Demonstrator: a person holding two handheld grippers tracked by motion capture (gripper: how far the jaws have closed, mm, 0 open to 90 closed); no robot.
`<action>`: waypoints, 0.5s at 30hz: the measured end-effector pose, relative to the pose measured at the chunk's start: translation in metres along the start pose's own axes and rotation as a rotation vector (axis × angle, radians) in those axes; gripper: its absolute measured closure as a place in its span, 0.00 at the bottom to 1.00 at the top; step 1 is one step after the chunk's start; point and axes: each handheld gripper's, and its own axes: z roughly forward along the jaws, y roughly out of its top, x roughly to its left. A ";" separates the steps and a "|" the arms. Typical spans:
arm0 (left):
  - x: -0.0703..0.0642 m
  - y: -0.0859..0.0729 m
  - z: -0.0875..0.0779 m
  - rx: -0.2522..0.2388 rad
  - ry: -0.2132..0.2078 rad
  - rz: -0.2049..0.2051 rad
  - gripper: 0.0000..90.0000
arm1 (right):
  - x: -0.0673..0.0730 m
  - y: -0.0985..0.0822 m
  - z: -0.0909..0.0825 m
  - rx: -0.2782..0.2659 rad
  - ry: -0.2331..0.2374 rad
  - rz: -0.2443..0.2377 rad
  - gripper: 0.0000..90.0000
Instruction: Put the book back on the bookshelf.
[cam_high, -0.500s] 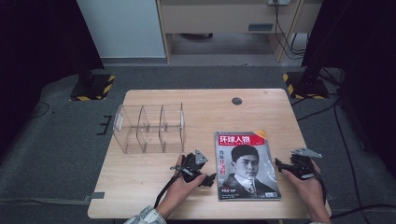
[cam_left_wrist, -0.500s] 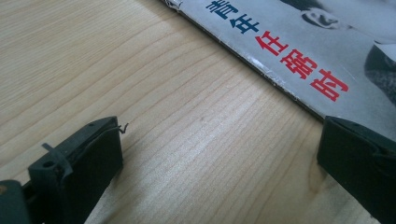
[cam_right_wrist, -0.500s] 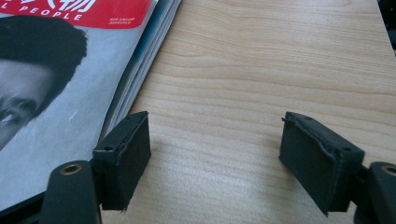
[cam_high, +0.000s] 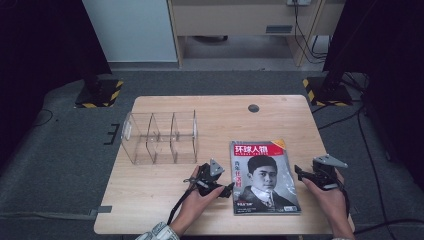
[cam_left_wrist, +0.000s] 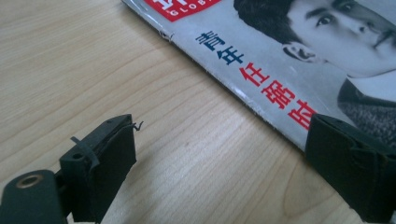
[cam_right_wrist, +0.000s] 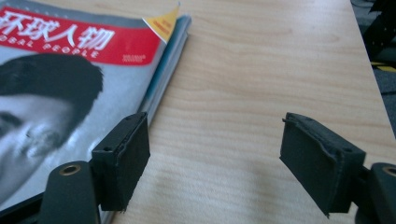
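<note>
With both grippers' fingers apart (nothing held), slide under the glossy portrait-cover magazine (cam_high: 264, 177) at its left and right edges, staying low on the light wooden table (cam_high: 150, 195).

I work in what looks like a lab: a bare wooden table (cam_high: 165, 190) on grey carpet (cam_high: 60, 165), dark curtains, hazard-striped stand bases (cam_high: 100, 93) and trailing cables (cam_high: 370, 145) around me.

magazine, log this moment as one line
magazine: flat on table, cover up | left gripper: open at its left edge | right gripper: open at its right edge | clear organizer: untouched
</note>
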 end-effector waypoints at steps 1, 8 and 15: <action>0.000 0.000 0.000 0.000 0.000 0.000 0.11 | 0.000 0.000 0.000 0.000 0.000 0.000 0.27; -0.009 0.011 0.007 -0.023 -0.008 0.000 0.25 | 0.011 0.020 0.015 -0.017 0.012 -0.020 0.20; -0.019 0.010 0.017 0.008 -0.016 0.035 0.31 | 0.033 0.028 0.031 0.013 0.100 -0.083 0.17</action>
